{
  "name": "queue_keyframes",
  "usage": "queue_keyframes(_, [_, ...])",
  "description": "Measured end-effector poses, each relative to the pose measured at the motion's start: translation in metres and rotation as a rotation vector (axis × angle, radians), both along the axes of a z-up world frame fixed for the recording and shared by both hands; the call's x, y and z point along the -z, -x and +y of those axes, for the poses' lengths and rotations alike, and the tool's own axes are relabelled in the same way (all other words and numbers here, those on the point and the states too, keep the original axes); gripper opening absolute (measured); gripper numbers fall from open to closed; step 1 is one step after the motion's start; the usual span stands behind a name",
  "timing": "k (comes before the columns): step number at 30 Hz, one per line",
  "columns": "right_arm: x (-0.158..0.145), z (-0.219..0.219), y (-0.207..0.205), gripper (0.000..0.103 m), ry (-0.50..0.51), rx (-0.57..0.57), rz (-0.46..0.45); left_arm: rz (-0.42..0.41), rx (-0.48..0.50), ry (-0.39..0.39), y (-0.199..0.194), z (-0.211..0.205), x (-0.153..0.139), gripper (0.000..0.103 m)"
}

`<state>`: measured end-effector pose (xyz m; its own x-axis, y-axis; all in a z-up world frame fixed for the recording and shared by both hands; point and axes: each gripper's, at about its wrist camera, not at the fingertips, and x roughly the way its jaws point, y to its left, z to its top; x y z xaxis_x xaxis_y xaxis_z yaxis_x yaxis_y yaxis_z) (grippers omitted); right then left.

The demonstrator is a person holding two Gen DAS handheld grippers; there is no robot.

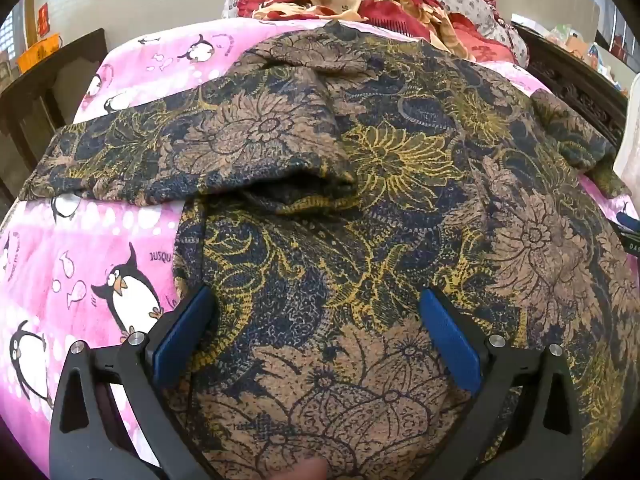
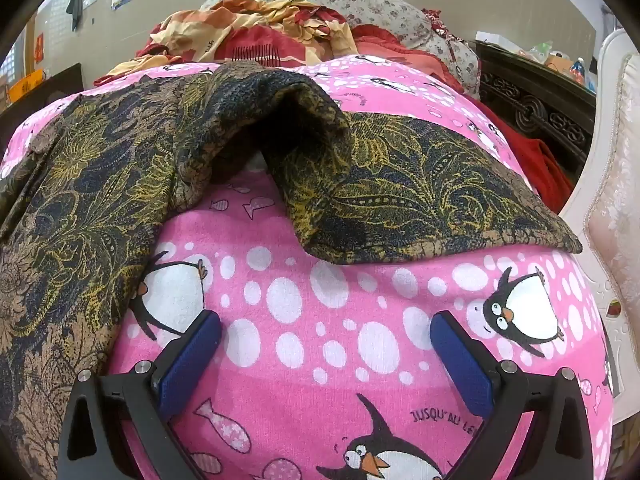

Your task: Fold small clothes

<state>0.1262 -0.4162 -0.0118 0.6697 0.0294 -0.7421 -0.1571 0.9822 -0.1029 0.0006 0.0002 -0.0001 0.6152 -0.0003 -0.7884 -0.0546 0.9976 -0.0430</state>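
Left wrist: garment [image 1: 360, 184] on penguin sheet [image 1: 80, 272] (rumpled, unfolded).

Printed words on a pink penguin blanket

The pink blanket [image 2: 320, 320] reads "JUSQU' AU LE…" beside a penguin, just past the right tongs' right finger; "JUSQU" shows again left of the left tongs [image 1: 316, 308].

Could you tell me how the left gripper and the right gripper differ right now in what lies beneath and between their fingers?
The left gripper hangs over the dark floral garment, with patterned cloth filling the gap between its fingers; the right gripper hangs over the bare pink penguin sheet, the garment lying to its left and beyond. The left one sits near the garment's left edge; the right one faces a sleeve spread ahead. Both stand wide open, blue-padded, gripping nothing.
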Motion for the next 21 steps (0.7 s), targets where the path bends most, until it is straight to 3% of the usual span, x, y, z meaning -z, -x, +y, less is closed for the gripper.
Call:
queue_keyframes(13, [-0.004,-0.006,0.007,0.103,-0.018,0.018,0.010,-0.006,0.000,-0.005,0.002,-0.005,0.002,0.103])
queue_keyframes(18, [-0.006,-0.034,0.056,0.103,-0.102,0.012,0.086,-0.012,0.020,0.032,0.009,0.001,0.001,0.103])
queue_keyframes(21, [-0.008,-0.050,0.105,0.103,-0.060,-0.007,0.154,-0.021,0.049,0.056,0.019,0.009,0.001,0.103])
